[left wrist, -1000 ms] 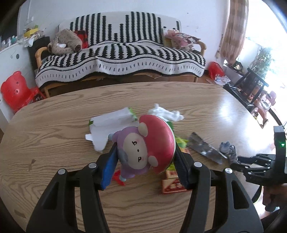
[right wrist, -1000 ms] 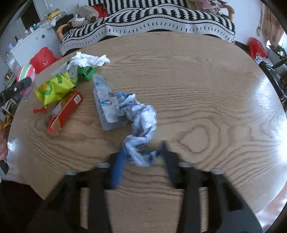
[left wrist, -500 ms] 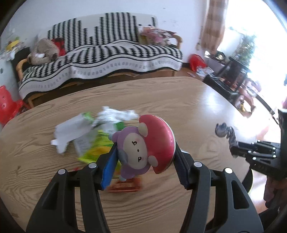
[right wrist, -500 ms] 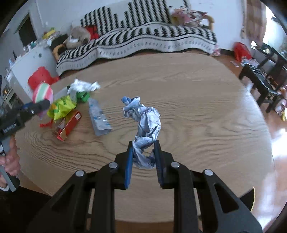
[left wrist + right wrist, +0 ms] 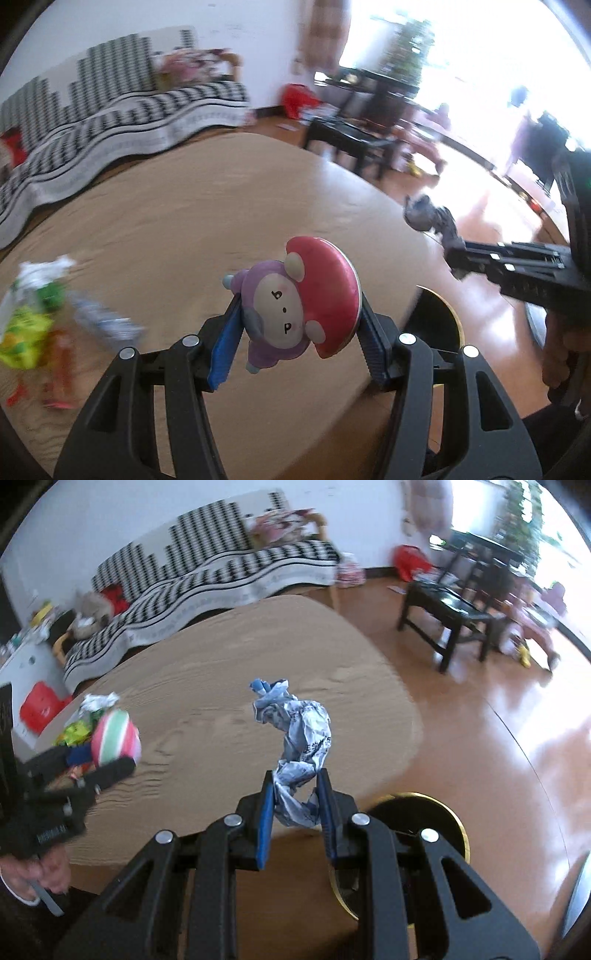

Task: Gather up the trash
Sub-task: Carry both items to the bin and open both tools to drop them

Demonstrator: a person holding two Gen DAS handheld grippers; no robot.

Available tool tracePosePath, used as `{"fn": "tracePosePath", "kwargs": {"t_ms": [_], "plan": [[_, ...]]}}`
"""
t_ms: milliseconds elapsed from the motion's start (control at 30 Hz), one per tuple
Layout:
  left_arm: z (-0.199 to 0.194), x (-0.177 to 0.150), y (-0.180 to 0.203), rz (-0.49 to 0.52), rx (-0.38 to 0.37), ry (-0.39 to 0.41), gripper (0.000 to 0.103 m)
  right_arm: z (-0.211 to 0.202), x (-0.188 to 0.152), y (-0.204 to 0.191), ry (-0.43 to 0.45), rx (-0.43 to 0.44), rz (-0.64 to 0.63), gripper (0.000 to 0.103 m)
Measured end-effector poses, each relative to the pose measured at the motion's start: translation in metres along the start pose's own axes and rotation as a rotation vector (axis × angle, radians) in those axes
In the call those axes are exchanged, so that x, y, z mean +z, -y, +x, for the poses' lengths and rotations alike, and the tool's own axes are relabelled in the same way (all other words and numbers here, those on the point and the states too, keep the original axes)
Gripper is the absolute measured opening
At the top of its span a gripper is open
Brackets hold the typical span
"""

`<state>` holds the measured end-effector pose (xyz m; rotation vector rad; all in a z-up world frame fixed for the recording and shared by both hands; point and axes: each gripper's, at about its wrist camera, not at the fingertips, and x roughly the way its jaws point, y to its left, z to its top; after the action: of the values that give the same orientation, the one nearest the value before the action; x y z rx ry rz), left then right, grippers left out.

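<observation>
No legible text; print on crumpled wrapper (image 5: 300, 738) too blurred to read, green packet (image 5: 23, 330) too.

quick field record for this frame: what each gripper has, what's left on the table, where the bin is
left gripper: shut on mushroom-cap toy, held above the table
right gripper: shut on crumpled printed wrapper, held near the table's edge
table: wooden, rounded
left on table: wrapper pile with green-yellow packet, white paper, red carton; blurred
bin: dark round container with gold rim on the floor just past the table edge, partly hidden by the fingers
contents of bin: cannot tell
</observation>
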<state>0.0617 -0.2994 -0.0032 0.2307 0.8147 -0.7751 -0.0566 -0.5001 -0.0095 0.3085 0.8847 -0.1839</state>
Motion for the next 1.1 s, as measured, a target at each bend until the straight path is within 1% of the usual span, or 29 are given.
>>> {"fn": "tracePosePath", "kwargs": {"t_ms": [133,233,300,400,467,533,633,933,1067,1100], "plan": [[0.029,-0.005,0.057,0.055,-0.103,-0.037,0.057,-0.013,-0.016,0.05,-0.006,-0.04,0.091,0.023],[0.045,-0.011,0.089,0.098,-0.154,-0.056,0.057,-0.018,-0.029,0.081,-0.021,-0.069,0.149,0.023],[0.059,-0.017,0.112,0.121,-0.197,-0.084,0.057,-0.019,-0.039,0.101,-0.04,-0.088,0.19,0.023],[0.076,-0.024,0.132,0.149,-0.236,-0.121,0.057,-0.018,-0.051,0.125,-0.075,-0.097,0.243,0.023],[0.085,-0.033,0.147,0.171,-0.252,-0.14,0.057,-0.014,-0.055,0.134,-0.094,-0.102,0.265,0.023],[0.093,-0.036,0.155,0.178,-0.264,-0.156,0.057,-0.012,-0.057,0.142,-0.109,-0.099,0.284,0.023],[0.105,-0.034,0.161,0.177,-0.274,-0.174,0.057,-0.012,-0.059,0.142,-0.111,-0.096,0.294,0.023],[0.113,-0.032,0.164,0.159,-0.292,-0.19,0.057,-0.009,-0.055,0.143,-0.117,-0.094,0.29,0.023],[0.113,-0.033,0.165,0.16,-0.298,-0.195,0.06,-0.01,-0.054,0.145,-0.116,-0.101,0.297,0.023],[0.114,-0.033,0.165,0.161,-0.297,-0.197,0.062,-0.01,-0.054,0.145,-0.114,-0.102,0.301,0.028]]}}
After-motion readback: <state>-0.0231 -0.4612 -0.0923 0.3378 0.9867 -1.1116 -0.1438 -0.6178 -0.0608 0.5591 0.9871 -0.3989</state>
